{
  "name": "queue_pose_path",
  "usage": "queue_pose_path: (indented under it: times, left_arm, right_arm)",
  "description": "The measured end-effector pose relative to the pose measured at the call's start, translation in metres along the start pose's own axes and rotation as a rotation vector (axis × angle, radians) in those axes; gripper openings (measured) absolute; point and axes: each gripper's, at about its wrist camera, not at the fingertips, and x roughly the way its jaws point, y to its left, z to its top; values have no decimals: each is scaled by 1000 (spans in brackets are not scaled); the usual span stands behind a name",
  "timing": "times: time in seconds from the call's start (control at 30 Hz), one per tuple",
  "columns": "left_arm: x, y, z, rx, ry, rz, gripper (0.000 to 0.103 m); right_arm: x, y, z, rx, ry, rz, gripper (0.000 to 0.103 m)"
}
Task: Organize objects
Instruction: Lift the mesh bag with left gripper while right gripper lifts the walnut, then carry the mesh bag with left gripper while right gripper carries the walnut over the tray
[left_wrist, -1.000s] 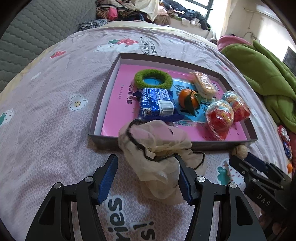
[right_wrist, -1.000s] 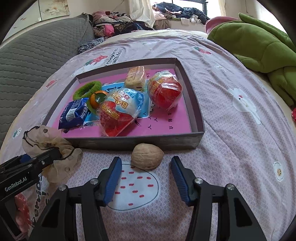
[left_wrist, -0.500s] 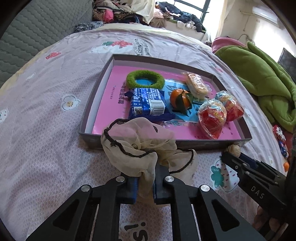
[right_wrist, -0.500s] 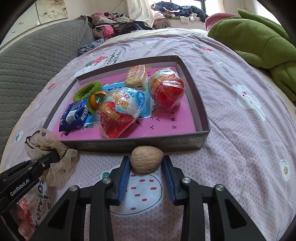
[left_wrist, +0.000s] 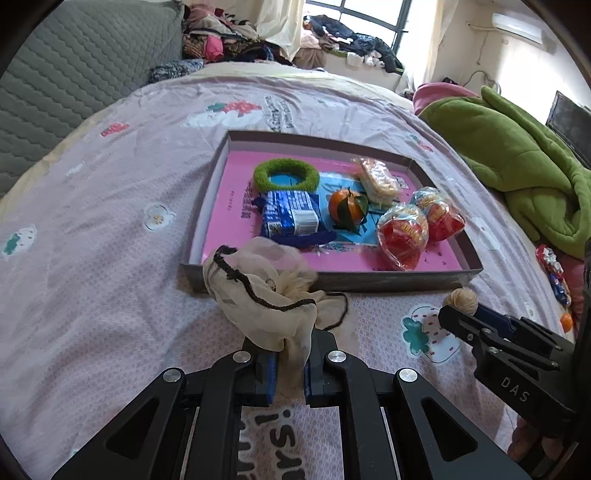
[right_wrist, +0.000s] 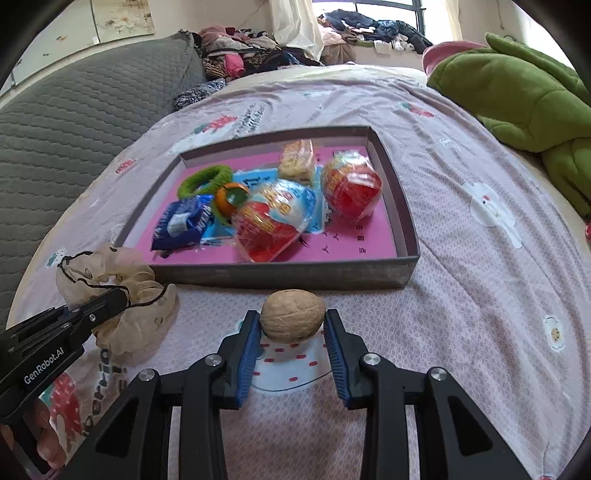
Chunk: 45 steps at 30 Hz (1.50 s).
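Observation:
My left gripper (left_wrist: 289, 363) is shut on a beige mesh drawstring pouch (left_wrist: 264, 299), held just in front of the tray's near wall; the pouch also shows in the right wrist view (right_wrist: 122, 291). My right gripper (right_wrist: 291, 328) is shut on a walnut (right_wrist: 292, 319), held a little above the bedsheet; the walnut also shows in the left wrist view (left_wrist: 461, 300). A shallow grey tray (left_wrist: 388, 282) with a pink floor holds a green ring (left_wrist: 286, 175), a blue snack packet (left_wrist: 290, 218), a tangerine (left_wrist: 345, 206), a wrapped cake (left_wrist: 378, 179) and two red wrapped toys (left_wrist: 404, 236).
The tray (right_wrist: 295, 275) lies on a bed with a pink printed sheet. A green blanket (left_wrist: 524, 166) is heaped at the right. A grey quilted headboard (right_wrist: 74, 122) stands at the left. Clothes pile up at the far end by the window. Small sweets (left_wrist: 554, 273) lie at the right edge.
Both grippers closed from open: the left on the pouch, the right on the walnut. Both have since lifted slightly with their loads, the pouch now hanging from the left fingers.

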Motion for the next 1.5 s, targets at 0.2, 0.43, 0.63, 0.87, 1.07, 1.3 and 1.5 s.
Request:
queue_pose_path:
  times: [0.2, 0.43, 0.63, 0.87, 1.07, 1.3, 1.5]
  left_arm:
    - [-24, -1, 3, 4, -26, -5, 10]
    - [-56, -11, 8, 50, -76, 6, 10]
    - [-80, -16, 26, 78, -118, 20, 10]
    - [-97, -20, 46, 96, -154, 33, 10]
    - [-94, -20, 62, 105, -160, 35, 10]
    - [-81, -15, 86, 111, -158, 36, 10]
    - [-54, -15, 104, 126, -137, 45, 10]
  right_arm:
    - [-25, 10, 3, -18, -29, 11, 36]
    - [-56, 27, 12, -68, -72, 28, 36]
    - [-78, 35, 24, -101, -114, 30, 36]
    - [-92, 42, 43, -125, -150, 29, 36]
    - [-94, 47, 58, -139, -167, 35, 36]
    - [-83, 46, 80, -153, -174, 27, 36]
    - [-62, 44, 98, -168, -163, 12, 36]
